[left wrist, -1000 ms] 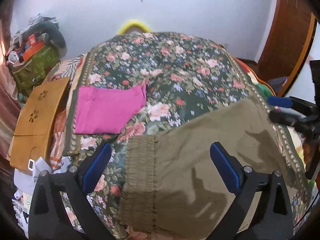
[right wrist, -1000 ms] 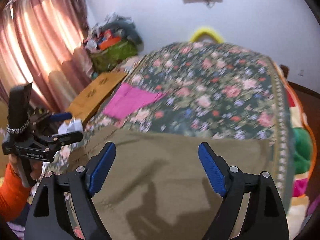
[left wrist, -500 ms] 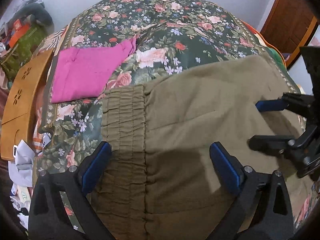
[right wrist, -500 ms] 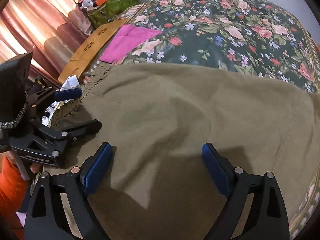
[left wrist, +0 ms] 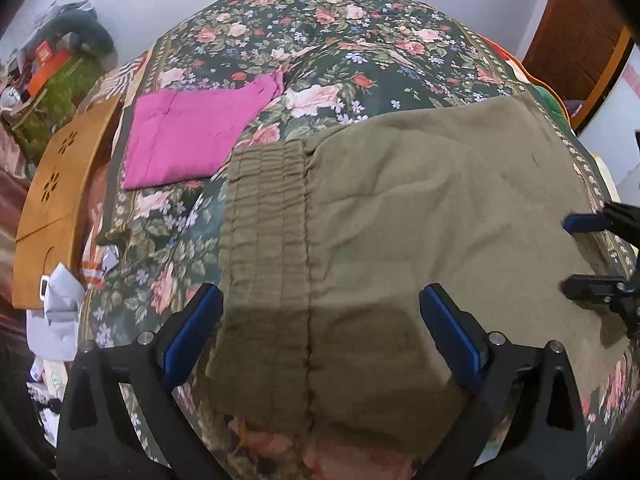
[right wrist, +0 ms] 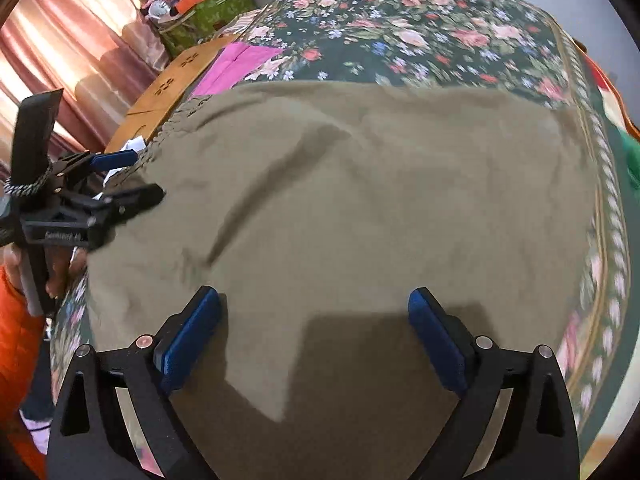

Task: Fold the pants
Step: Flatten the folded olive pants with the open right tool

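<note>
Olive-green pants lie spread flat on a floral bedspread, elastic waistband toward the left. My left gripper is open, hovering over the waistband end, holding nothing. My right gripper is open over the leg end of the pants, holding nothing. The right gripper also shows at the right edge of the left wrist view, and the left gripper at the left edge of the right wrist view.
A folded pink garment lies on the bed beyond the waistband. A wooden board and clutter sit left of the bed. A green bag stands by the curtains. A wooden door is at right.
Both grippers have dropped closer to the pants and the bed over the last second. Both stay open and empty; the pants have not moved.
</note>
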